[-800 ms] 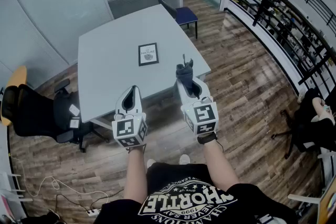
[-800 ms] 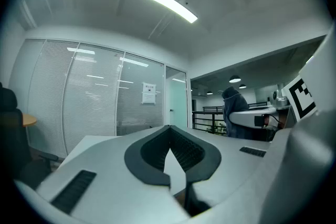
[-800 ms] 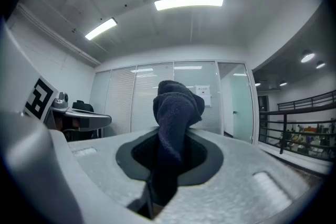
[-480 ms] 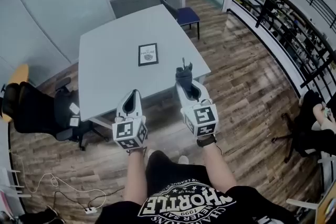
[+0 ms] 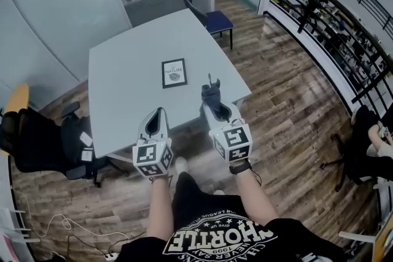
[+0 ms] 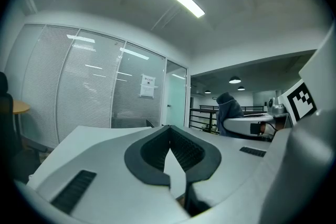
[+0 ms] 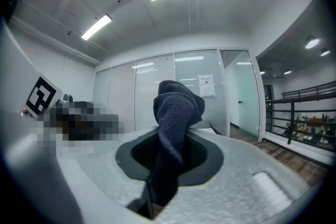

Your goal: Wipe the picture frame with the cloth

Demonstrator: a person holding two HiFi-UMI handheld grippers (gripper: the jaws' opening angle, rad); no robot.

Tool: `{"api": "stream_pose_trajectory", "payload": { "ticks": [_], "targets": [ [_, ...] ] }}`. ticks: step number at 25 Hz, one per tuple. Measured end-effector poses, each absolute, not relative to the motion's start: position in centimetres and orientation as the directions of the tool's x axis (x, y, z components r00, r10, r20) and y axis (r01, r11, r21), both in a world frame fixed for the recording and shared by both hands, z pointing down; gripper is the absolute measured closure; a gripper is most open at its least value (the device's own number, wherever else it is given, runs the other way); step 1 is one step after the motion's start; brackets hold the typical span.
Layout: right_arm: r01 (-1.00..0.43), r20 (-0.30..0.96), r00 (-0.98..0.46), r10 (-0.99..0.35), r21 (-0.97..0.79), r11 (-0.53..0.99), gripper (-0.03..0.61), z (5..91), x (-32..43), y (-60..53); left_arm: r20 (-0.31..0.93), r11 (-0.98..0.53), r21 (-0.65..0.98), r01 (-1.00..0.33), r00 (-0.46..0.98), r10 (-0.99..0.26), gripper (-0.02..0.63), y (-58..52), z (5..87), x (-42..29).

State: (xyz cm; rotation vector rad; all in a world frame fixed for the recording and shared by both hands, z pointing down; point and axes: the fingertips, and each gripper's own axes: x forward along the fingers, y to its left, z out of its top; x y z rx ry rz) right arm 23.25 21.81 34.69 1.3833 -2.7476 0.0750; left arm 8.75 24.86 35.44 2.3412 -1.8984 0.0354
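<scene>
A black picture frame [image 5: 174, 72] with a white print lies flat near the middle of the grey table [image 5: 129, 77]. My right gripper [image 5: 209, 101] is over the table's near edge, shut on a dark blue cloth [image 5: 212, 94] that sticks up past its tips. The right gripper view shows the cloth [image 7: 173, 128] bunched between the jaws and pointing up. To its left, my left gripper [image 5: 158, 112] hovers above the table's near edge, jaws shut with nothing between them [image 6: 169, 131]. Both sit short of the frame.
A blue chair [image 5: 212, 16] stands at the table's far corner. A black office chair [image 5: 43, 144] is at the left, a yellow round table [image 5: 15, 98] behind it. Glass partitions [image 5: 55, 3] run along the back, a black railing [image 5: 331, 21] on the right. Cables [image 5: 80, 230] lie on the wooden floor.
The person has stepped toward the table. Both grippers have advanced a little, the right one with the cloth now nearer the frame.
</scene>
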Motion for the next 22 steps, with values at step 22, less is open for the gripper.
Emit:
{"api": "stream_pose_trajectory", "payload": {
  "ticks": [22],
  "targets": [
    [-0.837, 0.229, -0.524, -0.821, 0.041, 0.546, 0.508, 36.9, 6.0, -4.5, 0.150, -0.385, 0.179, -0.905, 0.412, -0.899, 0.607, -1.5, 38.9, -7.4]
  ]
}}
